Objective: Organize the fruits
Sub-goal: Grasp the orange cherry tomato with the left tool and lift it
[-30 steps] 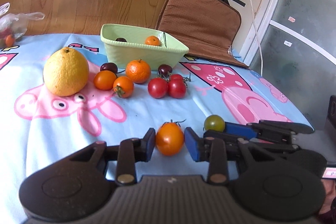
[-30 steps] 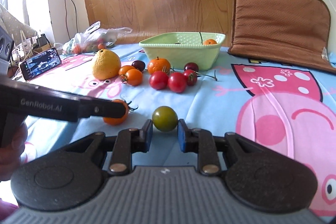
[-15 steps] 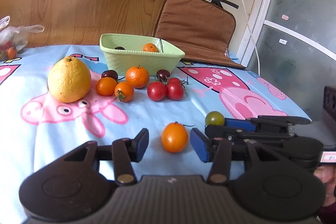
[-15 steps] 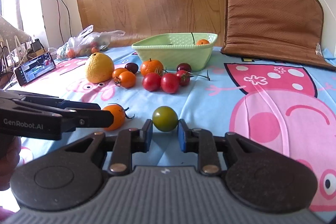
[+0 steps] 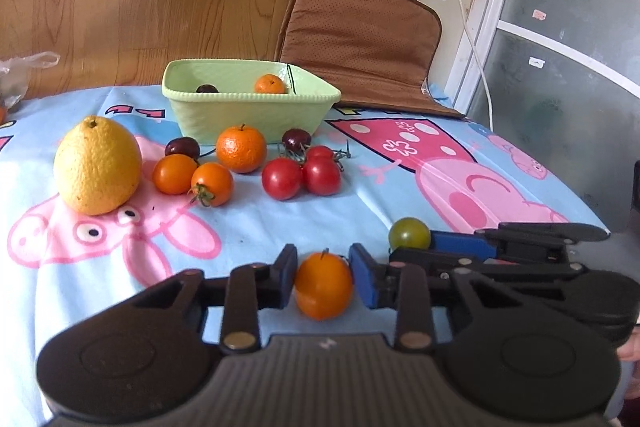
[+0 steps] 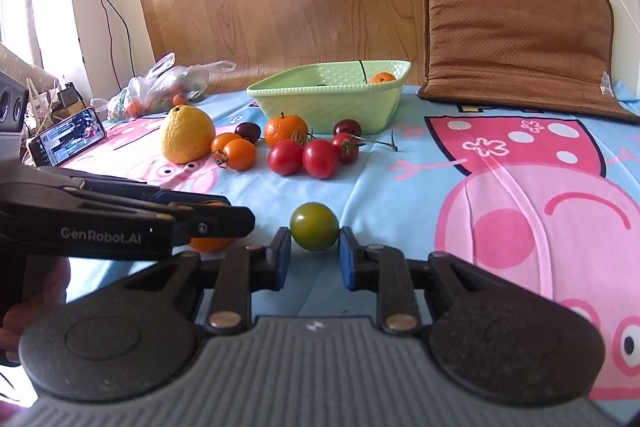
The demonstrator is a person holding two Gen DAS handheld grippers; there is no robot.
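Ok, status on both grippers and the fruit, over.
Left gripper shut on orange tomato. Right gripper shut on green tomato. Green bowl ahead; loose fruit sits between, over.

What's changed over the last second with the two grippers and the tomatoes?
The left gripper let its jaws open off the orange tomato half a second ago and has just closed them on it again. The right gripper stayed shut on the green tomato. Both tomatoes remain on the tablecloth; the other fruit and bowl are unmoved.
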